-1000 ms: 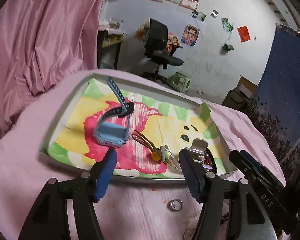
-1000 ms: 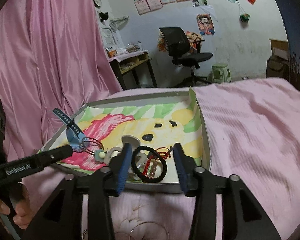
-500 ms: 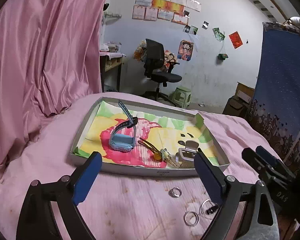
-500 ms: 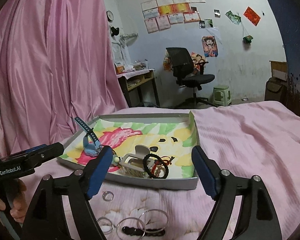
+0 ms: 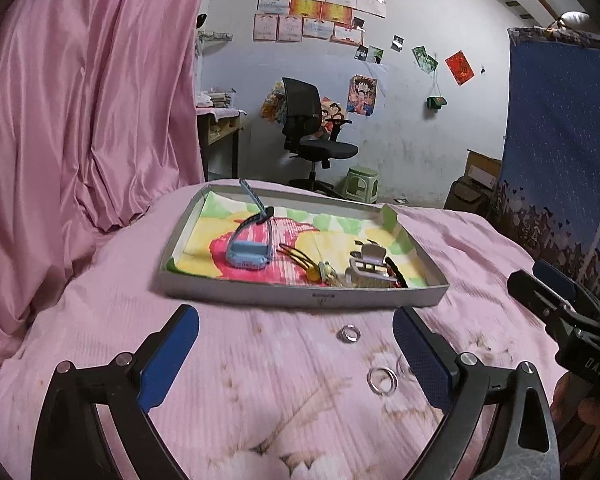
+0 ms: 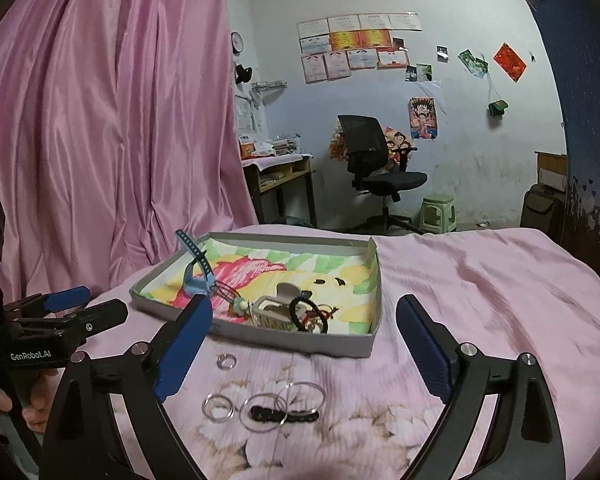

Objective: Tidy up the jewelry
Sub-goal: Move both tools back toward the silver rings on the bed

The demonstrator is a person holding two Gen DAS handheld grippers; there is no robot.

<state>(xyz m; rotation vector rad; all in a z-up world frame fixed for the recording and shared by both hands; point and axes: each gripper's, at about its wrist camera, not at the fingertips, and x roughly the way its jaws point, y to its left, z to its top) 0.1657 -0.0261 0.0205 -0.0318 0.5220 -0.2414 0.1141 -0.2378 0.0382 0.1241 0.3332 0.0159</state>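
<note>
A: Since the earlier frames, both grippers are seen drawn back from the tray [image 5: 300, 295], and their fingers, once narrowed over it, are spread wide. What is found on the left?

B: The left gripper [image 5: 296, 360] is held above the pink cloth [image 5: 100, 320] with its blue pads far apart; nothing is gripped. In the tray, a blue watch [image 5: 248, 254] is laid at the left with its strap raised, then a hair tie with charms [image 5: 320, 270], then a pale claw clip [image 5: 366, 266].

A: And further right?

B: A black bead bracelet [image 6: 306, 314] is seen leaning against the clip near the tray's right front. On the cloth before the tray, a small silver ring [image 5: 349, 333] is placed, with another silver ring [image 5: 381, 380] nearer the camera.

A: What is shown by the right wrist view?

B: The right gripper [image 6: 304, 348] is likewise opened wide and left empty. Below it, thin bangles [image 6: 278, 404] are overlapped beside a black beaded piece [image 6: 284, 415], all outside the tray.
</note>
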